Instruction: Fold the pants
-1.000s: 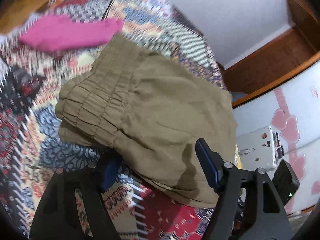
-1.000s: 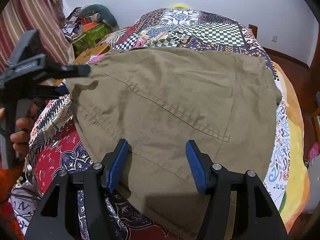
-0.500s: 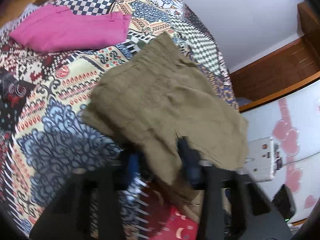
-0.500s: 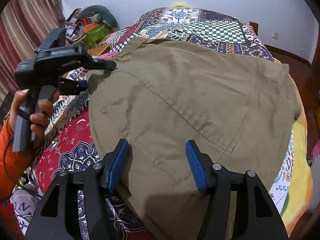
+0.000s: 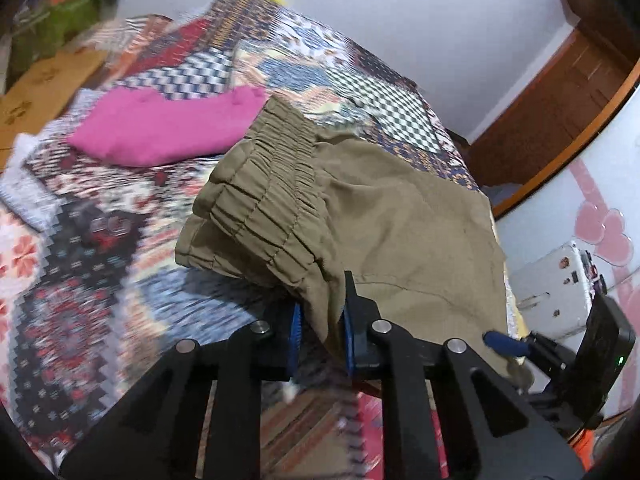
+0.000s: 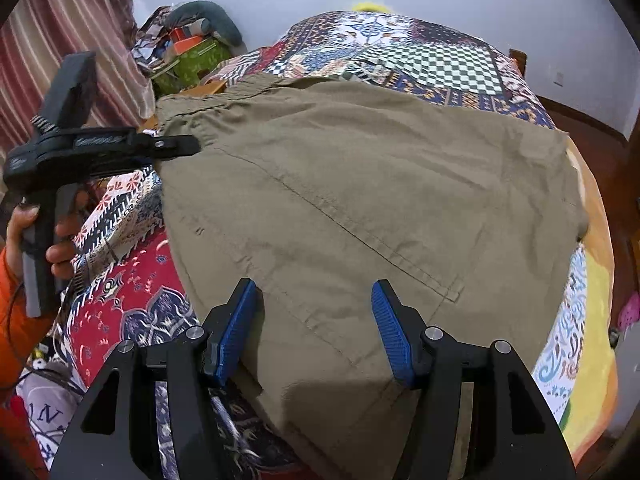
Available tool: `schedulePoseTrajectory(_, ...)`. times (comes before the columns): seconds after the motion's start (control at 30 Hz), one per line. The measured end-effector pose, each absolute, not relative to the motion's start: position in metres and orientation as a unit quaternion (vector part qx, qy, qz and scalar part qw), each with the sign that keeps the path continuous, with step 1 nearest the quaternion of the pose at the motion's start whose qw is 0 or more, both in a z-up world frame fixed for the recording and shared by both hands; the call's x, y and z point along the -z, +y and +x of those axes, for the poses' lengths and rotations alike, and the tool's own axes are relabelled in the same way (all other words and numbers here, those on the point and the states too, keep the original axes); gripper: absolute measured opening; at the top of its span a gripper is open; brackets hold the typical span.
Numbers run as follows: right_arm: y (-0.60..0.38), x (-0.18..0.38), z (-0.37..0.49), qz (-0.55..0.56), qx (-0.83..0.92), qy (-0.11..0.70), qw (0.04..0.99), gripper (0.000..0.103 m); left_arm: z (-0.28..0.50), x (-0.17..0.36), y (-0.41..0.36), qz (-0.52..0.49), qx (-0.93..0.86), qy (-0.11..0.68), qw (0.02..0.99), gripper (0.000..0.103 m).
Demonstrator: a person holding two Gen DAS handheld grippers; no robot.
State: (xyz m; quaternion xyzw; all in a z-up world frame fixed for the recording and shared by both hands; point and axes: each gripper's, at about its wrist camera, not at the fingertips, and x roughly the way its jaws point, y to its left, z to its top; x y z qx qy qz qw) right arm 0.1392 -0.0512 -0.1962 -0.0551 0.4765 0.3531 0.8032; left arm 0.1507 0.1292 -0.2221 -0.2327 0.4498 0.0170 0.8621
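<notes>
The olive-brown pants (image 6: 360, 200) lie folded on the patchwork bed; the left wrist view shows their elastic waistband (image 5: 272, 200) bunched and lifted. My left gripper (image 5: 320, 332) is shut on the near edge of the pants beside the waistband; in the right wrist view it (image 6: 188, 146) holds the pants' left edge. My right gripper (image 6: 316, 328) is open, its blue pads (image 6: 390, 332) apart over the pants' near end.
A folded pink garment (image 5: 168, 128) lies on the quilt (image 5: 80, 264) beyond the waistband. A cluttered pile with a green box (image 6: 192, 56) and striped curtains (image 6: 60, 40) stand at the left. A white appliance (image 5: 560, 292) and wooden trim stand at the right.
My left gripper has closed on the pants' edge by the waistband and pulled it up and toward me. My right gripper has stayed open over the near end.
</notes>
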Motion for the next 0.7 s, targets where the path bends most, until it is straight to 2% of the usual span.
schedulePoseTrajectory(0.37,0.013,0.186,0.131,-0.126,-0.417,0.454,0.777,0.056,0.085,0.198,0.157,-0.187,-0.115,0.417,0.882,0.017)
schedulePoseTrajectory(0.7,-0.016,0.178,0.151,-0.059,-0.366,0.468,0.802,0.056,0.095,0.157,0.117,-0.085,-0.114,0.363,0.921,0.016)
